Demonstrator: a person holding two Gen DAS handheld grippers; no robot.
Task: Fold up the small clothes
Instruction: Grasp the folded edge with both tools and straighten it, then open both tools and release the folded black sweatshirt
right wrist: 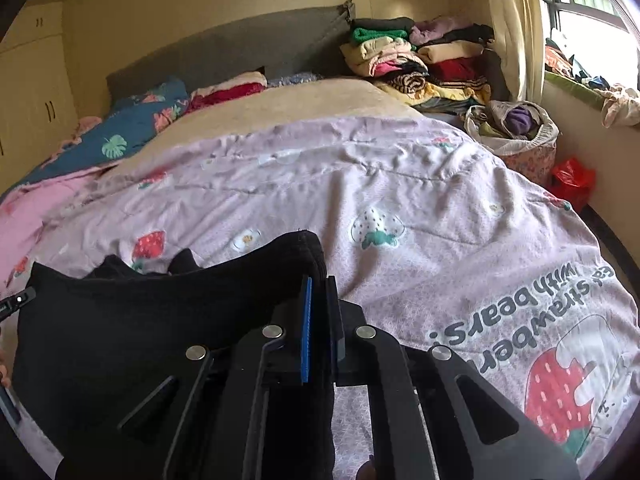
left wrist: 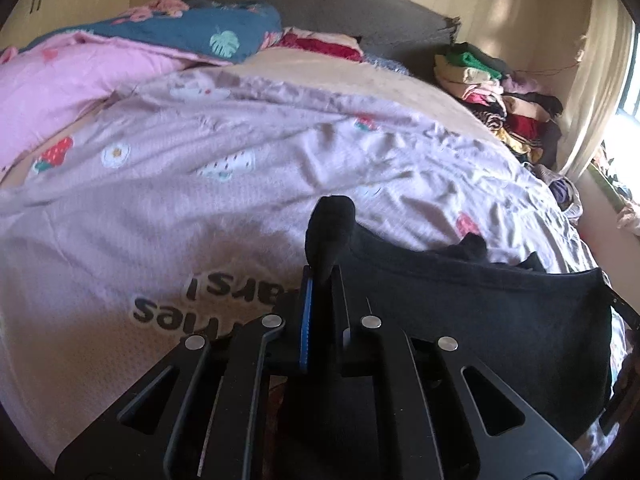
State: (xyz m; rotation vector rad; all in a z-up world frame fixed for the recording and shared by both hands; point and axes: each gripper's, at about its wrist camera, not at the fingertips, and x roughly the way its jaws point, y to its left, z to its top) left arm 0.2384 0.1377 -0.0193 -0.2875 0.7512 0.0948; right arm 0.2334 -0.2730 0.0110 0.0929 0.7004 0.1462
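A: What does the left wrist view show?

B: The left gripper has its jaws closed tight on one corner of a black garment; a bunched tuft of cloth pokes up past the fingertips. The garment stretches rightward from that grip, its long axis running across the frame, hanging taut just above a pink quilt. Upside-down black lettering on the quilt is partly hidden (only "ries" and "ars!" can be read).

A: And the right wrist view?

B: The right gripper is likewise clamped shut on the garment's other corner. Here the cloth runs leftward, plain black, matte, with a slightly sagging top edge. The left gripper's tip shows at the far left edge. The quilt carries strawberry prints and inverted words reading "eat strawberries with bears!" (some letters covered). A pile of folded clothes sits well apart, beside the headboard.
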